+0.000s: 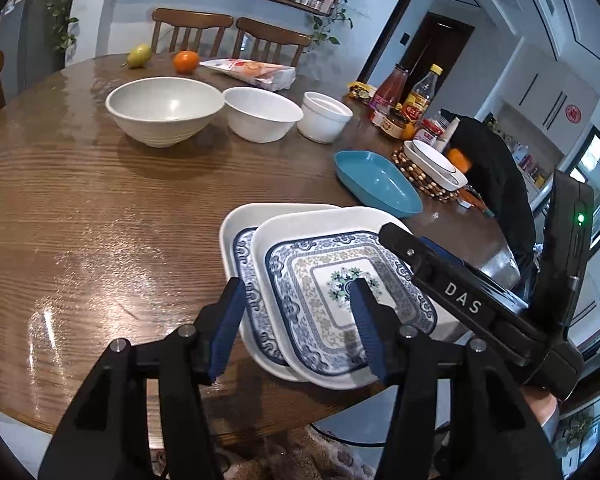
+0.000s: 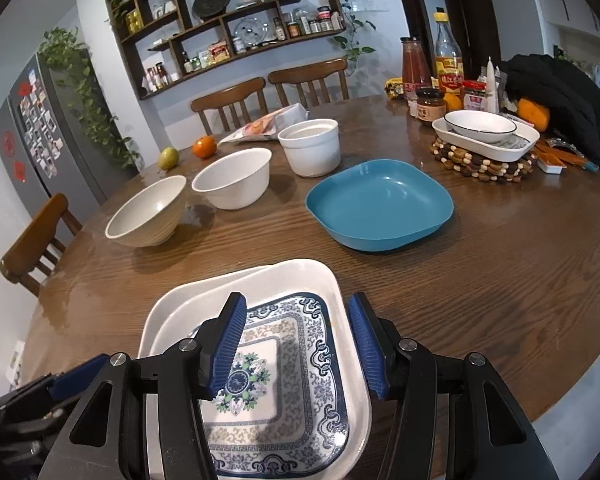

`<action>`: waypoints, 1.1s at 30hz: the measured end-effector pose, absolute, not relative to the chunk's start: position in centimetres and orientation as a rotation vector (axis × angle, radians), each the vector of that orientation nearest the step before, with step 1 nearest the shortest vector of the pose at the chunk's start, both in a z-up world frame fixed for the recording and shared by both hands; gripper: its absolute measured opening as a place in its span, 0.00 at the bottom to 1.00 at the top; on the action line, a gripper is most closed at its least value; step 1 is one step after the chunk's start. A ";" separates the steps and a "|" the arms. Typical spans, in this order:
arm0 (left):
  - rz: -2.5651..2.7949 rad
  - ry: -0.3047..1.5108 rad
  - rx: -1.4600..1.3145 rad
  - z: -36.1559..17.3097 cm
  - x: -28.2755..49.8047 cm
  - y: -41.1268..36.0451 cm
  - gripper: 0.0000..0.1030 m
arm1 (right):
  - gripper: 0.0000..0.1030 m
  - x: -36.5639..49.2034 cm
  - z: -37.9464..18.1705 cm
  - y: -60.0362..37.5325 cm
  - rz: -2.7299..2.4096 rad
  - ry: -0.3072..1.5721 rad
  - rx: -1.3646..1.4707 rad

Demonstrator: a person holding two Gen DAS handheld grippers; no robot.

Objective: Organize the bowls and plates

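Two square white plates with blue patterns lie stacked and offset at the table's near edge: the top plate (image 1: 300,276) (image 2: 300,360) on the lower plate (image 1: 230,236) (image 2: 168,312). My left gripper (image 1: 298,320) is open. One pad stands outside the lower plate's left rim, the other over the top plate's middle. My right gripper (image 2: 298,344) is open too and straddles the top plate's right rim; one of its fingers (image 1: 440,280) reaches in from the right. Three white bowls stand in a row behind: a large bowl (image 1: 165,110), a middle bowl (image 1: 262,114), a small bowl (image 1: 326,116).
A blue square dish (image 2: 380,204) sits right of the bowls. Further back, white dishes (image 2: 484,132) rest on a beaded trivet (image 2: 484,164), with bottles and jars (image 2: 448,64) behind. An orange (image 2: 203,147), a pear (image 2: 169,159) and a packet (image 2: 268,124) lie near the chairs.
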State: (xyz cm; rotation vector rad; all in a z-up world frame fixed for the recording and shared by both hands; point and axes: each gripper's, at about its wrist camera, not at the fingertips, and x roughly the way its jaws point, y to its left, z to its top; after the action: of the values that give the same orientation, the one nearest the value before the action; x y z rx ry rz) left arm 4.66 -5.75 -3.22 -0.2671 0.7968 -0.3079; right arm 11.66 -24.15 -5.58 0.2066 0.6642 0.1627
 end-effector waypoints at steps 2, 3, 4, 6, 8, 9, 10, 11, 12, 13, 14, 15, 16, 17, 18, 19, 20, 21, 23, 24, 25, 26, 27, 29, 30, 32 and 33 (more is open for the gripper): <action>-0.303 0.798 -0.271 -3.3 4.5 -5.5 0.52 | 0.53 11.7 -5.7 -24.0 0.160 0.669 0.202; -0.302 0.800 -0.272 -3.3 4.5 -5.4 0.52 | 0.53 11.7 -5.7 -24.0 0.160 0.670 0.203; -0.302 0.801 -0.274 -3.3 4.5 -5.4 0.52 | 0.53 11.8 -5.8 -24.0 0.159 0.672 0.204; -0.300 0.800 -0.276 -3.3 4.4 -5.3 0.52 | 0.54 11.8 -5.8 -24.0 0.154 0.674 0.204; -0.300 0.797 -0.277 -3.2 4.4 -5.2 0.52 | 0.54 11.8 -5.7 -24.0 0.152 0.674 0.202; -0.300 0.796 -0.276 -3.2 4.4 -5.2 0.52 | 0.54 11.8 -5.7 -24.0 0.152 0.674 0.202; -0.300 0.795 -0.276 -3.2 4.3 -5.3 0.52 | 0.54 11.8 -5.7 -24.0 0.154 0.671 0.203; -0.298 0.796 -0.275 -3.2 4.4 -5.3 0.52 | 0.54 11.8 -5.7 -24.0 0.155 0.668 0.202; -0.297 0.799 -0.274 -3.3 4.3 -5.3 0.52 | 0.54 11.8 -5.7 -24.0 0.155 0.668 0.202; -0.293 0.803 -0.273 -3.4 4.3 -5.3 0.52 | 0.54 11.8 -5.7 -24.0 0.156 0.670 0.202; -0.290 0.805 -0.273 -3.4 4.3 -5.3 0.52 | 0.54 11.9 -5.8 -24.0 0.157 0.676 0.201; -0.288 0.808 -0.272 -3.5 4.3 -5.3 0.52 | 0.54 12.0 -5.9 -24.0 0.156 0.681 0.201; -0.287 0.810 -0.272 -3.6 4.3 -5.3 0.52 | 0.54 12.1 -6.0 -24.0 0.156 0.685 0.202; -0.284 0.812 -0.272 -3.6 4.4 -5.2 0.53 | 0.54 12.1 -6.0 -24.0 0.157 0.689 0.202; -0.278 0.813 -0.270 -3.6 4.4 -5.2 0.53 | 0.54 12.2 -6.1 -24.0 0.158 0.691 0.203; -0.273 0.812 -0.267 -3.6 4.4 -5.1 0.53 | 0.54 12.2 -6.1 -24.0 0.159 0.695 0.205; -0.269 0.810 -0.265 -3.5 4.5 -5.0 0.53 | 0.54 12.2 -6.2 -24.0 0.160 0.697 0.206; -0.266 0.808 -0.263 -3.5 4.5 -5.0 0.54 | 0.54 12.2 -6.1 -24.0 0.161 0.698 0.207; -0.264 0.804 -0.259 -3.4 4.5 -5.0 0.55 | 0.54 12.1 -6.0 -24.1 0.165 0.696 0.209; -0.263 0.803 -0.256 -3.3 4.6 -5.1 0.56 | 0.54 12.1 -5.9 -24.1 0.168 0.694 0.211; -0.263 0.800 -0.249 -3.2 4.6 -5.1 0.56 | 0.54 12.1 -5.7 -24.1 0.173 0.693 0.214; -0.261 0.796 -0.245 -3.0 4.7 -5.1 0.57 | 0.54 12.2 -5.6 -24.1 0.180 0.692 0.217; -0.259 0.792 -0.242 -2.9 4.8 -5.1 0.57 | 0.56 12.2 -5.4 -24.1 0.191 0.690 0.222; -0.255 0.778 -0.232 -2.5 5.0 -5.1 0.60 | 0.62 12.2 -4.7 -24.2 0.212 0.674 0.234; -0.253 0.769 -0.227 -2.2 5.1 -5.1 0.61 | 0.64 12.3 -4.4 -24.3 0.219 0.664 0.238; -0.249 0.746 -0.211 -1.4 5.5 -5.1 0.64 | 0.65 12.2 -3.4 -24.5 0.235 0.639 0.241; -0.249 0.739 -0.206 -1.1 5.7 -5.1 0.64 | 0.67 12.3 -2.9 -24.5 0.242 0.628 0.243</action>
State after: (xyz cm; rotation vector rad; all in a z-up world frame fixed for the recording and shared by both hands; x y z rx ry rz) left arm 5.70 -5.05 -1.14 -0.2059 0.7393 -0.2487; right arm 12.27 -24.46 -2.91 0.2434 0.6283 0.2425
